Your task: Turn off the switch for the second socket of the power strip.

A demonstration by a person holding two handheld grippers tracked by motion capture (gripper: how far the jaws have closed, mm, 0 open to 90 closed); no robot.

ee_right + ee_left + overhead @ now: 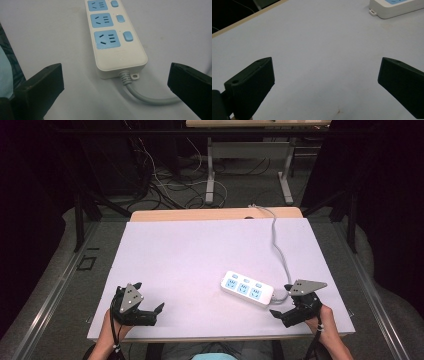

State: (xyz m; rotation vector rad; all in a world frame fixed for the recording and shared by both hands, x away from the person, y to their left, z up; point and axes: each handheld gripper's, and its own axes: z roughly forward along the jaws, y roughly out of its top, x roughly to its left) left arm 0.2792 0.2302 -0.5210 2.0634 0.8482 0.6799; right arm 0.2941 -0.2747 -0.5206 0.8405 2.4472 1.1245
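On the worktop (200,250) the power strip (247,288) lies right of centre, long axis slanting toward the right gripper (283,301), which is far nearer than the left gripper (150,305); both sets of fingers gape empty

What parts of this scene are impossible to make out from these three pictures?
- Where the grey cable ends: in the high view it runs off the table's far edge.
- The power strip's far end: cut off by the top edge of the right gripper view.
- The markings on its blue switches: too small to read.
- The floor beyond the table: too dark.
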